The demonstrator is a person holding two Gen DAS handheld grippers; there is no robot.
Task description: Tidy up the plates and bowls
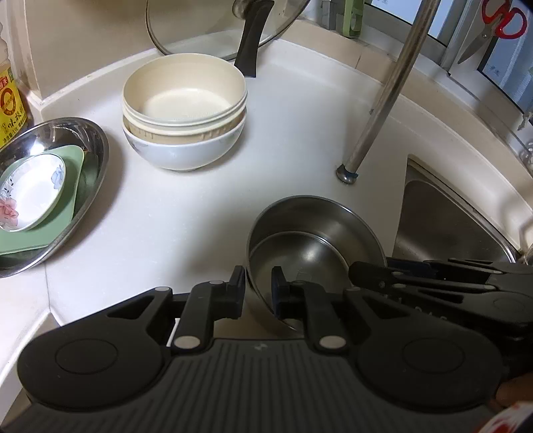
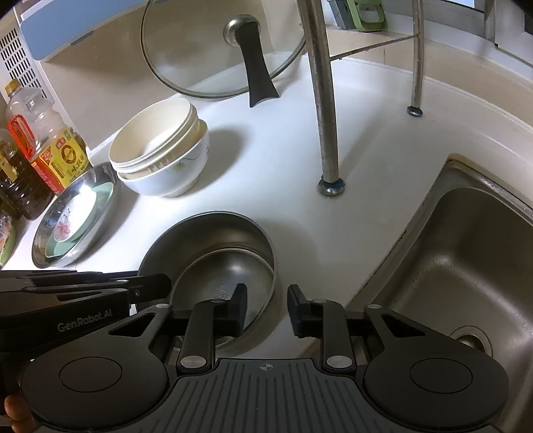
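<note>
Two nested steel bowls (image 1: 313, 243) sit on the white counter beside the sink; they also show in the right wrist view (image 2: 216, 246). My left gripper (image 1: 258, 293) straddles their left rim, one finger outside and one inside, with a gap still showing. My right gripper (image 2: 268, 308) is open over their right rim, left finger inside, right finger outside. A stack of cream and white bowls (image 1: 185, 110) stands farther back, also in the right wrist view (image 2: 160, 150). A steel plate (image 1: 90, 186) at the left holds a green plate (image 1: 71, 186) and a flowered saucer (image 1: 33, 193).
A steel rack leg (image 1: 348, 166) stands on the counter behind the steel bowls. A glass pot lid (image 2: 213, 50) leans on the back wall. The sink (image 2: 466, 249) lies to the right. Oil bottles (image 2: 46, 143) stand at the far left. Scissors (image 1: 499, 20) hang at the upper right.
</note>
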